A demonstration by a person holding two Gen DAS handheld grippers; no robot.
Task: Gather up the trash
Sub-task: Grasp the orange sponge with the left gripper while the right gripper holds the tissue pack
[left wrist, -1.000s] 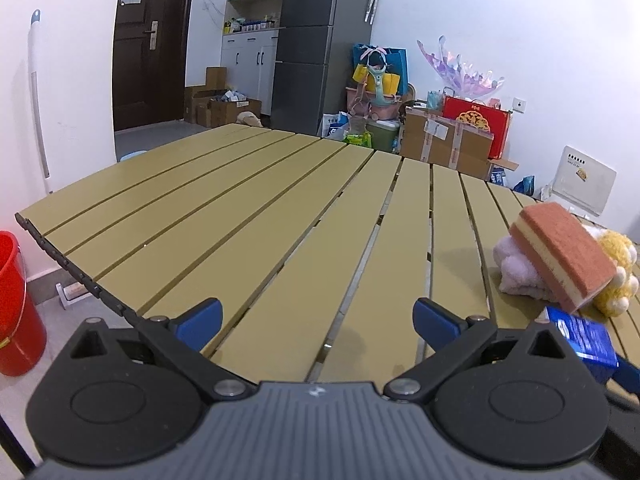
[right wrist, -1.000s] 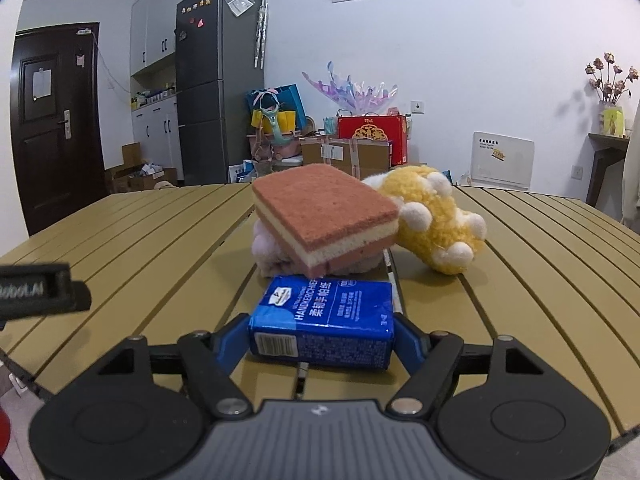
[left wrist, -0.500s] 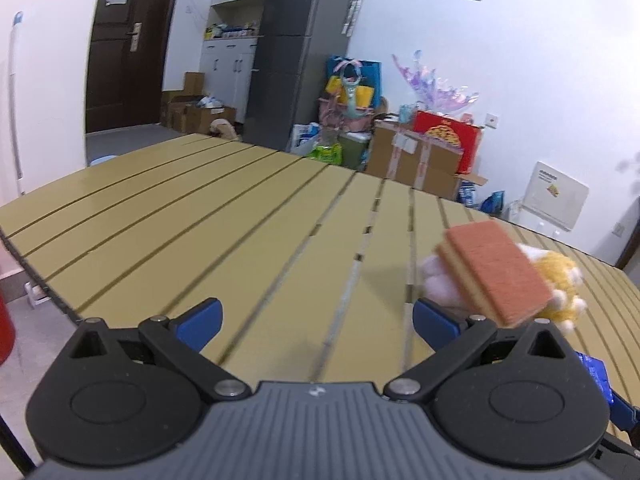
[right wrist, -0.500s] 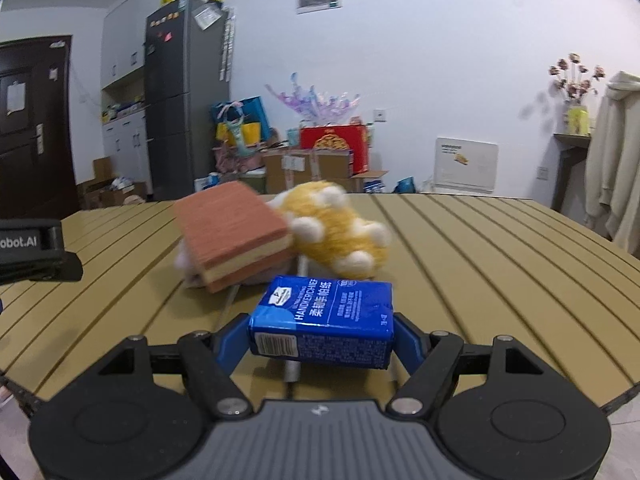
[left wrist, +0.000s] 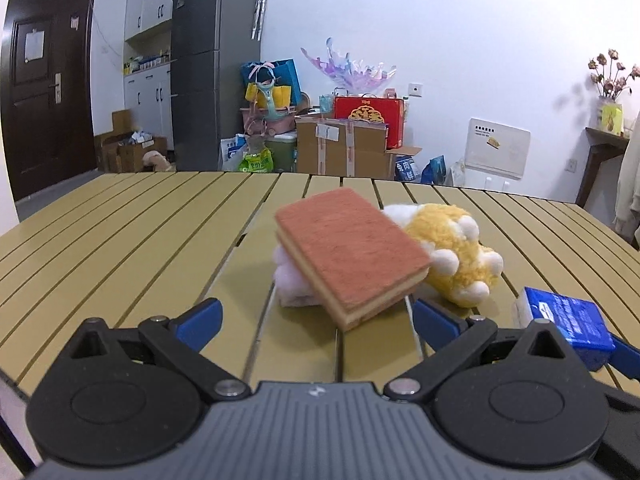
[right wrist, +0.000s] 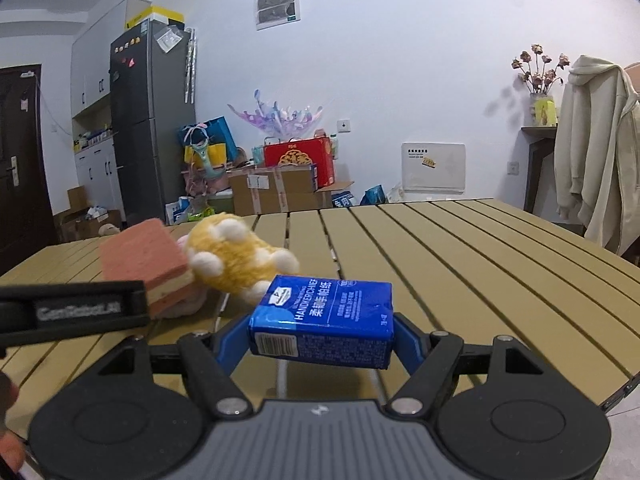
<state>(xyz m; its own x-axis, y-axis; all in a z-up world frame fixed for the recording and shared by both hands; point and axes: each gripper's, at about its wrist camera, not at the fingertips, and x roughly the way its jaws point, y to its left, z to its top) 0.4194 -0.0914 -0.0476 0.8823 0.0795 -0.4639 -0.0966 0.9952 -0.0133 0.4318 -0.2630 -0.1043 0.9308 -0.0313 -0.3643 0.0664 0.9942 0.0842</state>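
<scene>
My right gripper [right wrist: 320,340] is shut on a blue handkerchief pack [right wrist: 324,316], held over the near part of the yellow slatted table [right wrist: 440,264]. The same pack [left wrist: 568,320] shows at the right in the left wrist view. My left gripper [left wrist: 316,320] is open and empty. Just beyond its fingertips [left wrist: 200,316], a pink-and-yellow sponge [left wrist: 352,256] leans on a pale pink cloth [left wrist: 286,280], with a yellow plush toy [left wrist: 456,252] behind it. In the right wrist view the sponge [right wrist: 140,264] and plush [right wrist: 236,260] lie to the left, partly behind the left gripper's black body [right wrist: 72,312].
Beyond the far table edge [left wrist: 160,178] stand a grey fridge [left wrist: 216,68], cardboard boxes [left wrist: 344,148] and a red gift box [left wrist: 368,114]. A dark door [left wrist: 44,88] is at the left. A pale coat [right wrist: 596,152] hangs at the right.
My left gripper has swung right, so the sponge moved from the right edge to the middle of its view. My right gripper carried the pack to the right; sponge and plush shifted left.
</scene>
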